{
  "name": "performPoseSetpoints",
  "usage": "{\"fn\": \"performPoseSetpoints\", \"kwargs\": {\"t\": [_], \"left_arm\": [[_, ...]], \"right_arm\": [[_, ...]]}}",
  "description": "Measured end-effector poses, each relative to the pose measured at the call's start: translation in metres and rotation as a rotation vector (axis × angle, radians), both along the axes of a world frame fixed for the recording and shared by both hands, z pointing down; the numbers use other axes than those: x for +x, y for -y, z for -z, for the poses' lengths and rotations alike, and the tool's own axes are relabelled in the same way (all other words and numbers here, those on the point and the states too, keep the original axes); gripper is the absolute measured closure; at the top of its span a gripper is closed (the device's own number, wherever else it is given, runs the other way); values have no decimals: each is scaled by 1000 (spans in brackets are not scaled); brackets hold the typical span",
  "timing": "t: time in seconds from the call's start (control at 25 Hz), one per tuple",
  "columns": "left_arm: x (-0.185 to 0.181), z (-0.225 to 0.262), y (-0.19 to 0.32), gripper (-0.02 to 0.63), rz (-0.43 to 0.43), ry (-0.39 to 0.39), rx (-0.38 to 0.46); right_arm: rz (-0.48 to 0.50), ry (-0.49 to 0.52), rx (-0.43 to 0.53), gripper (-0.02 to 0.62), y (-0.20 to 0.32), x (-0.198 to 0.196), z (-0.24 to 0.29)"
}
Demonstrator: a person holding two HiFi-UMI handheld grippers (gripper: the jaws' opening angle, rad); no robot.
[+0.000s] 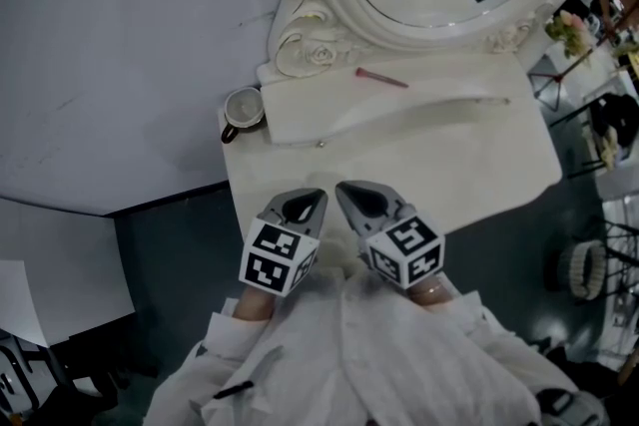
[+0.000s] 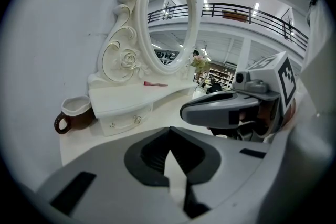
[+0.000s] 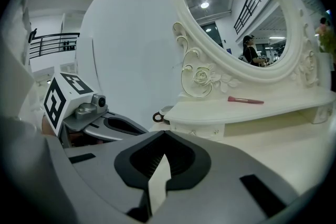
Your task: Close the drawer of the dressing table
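The small drawer (image 2: 123,122) sits in the low shelf unit (image 2: 131,97) directly below the mirror (image 2: 168,29), with its two knobs (image 2: 137,119) facing out over the white counter (image 1: 479,165). Its front looks level with the unit, though whether it is fully home is hard to judge. In the head view the shelf top hides the drawer front and the mirror's upper half is cut off. The left tongs (image 1: 316,196) and the right tongs (image 1: 342,186) hover over the counter in front of the mirror, clear of the drawer, each pair pressed together and empty. A pink brush (image 1: 381,78) lies on the shelf below the mirror, and a brown mug (image 1: 244,110) stands beside its scrolled base. A pale wall (image 1: 120,35) backs the mirror. A railed gallery (image 2: 247,13) runs beyond it.
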State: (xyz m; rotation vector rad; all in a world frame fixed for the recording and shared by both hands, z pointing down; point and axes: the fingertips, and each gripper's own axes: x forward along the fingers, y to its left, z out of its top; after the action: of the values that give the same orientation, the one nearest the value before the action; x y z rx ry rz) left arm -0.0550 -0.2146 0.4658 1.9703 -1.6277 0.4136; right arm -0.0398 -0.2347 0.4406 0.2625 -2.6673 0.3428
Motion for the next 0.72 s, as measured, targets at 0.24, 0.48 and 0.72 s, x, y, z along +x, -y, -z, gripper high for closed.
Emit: {"fn": "performPoseSetpoints", "kwargs": {"t": [0.24, 0.48, 0.72], "left_arm": [[2, -2, -1, 600, -6, -2, -9], [4, -3, 1, 600, -13, -7, -12], [4, -1, 1, 600, -12, -21, -4]], "right_arm": [[3, -11, -7, 589, -1, 1, -5], [-1, -4, -39, 589, 0, 1, -6], [7, 0, -58, 589, 0, 1, -4]]}}
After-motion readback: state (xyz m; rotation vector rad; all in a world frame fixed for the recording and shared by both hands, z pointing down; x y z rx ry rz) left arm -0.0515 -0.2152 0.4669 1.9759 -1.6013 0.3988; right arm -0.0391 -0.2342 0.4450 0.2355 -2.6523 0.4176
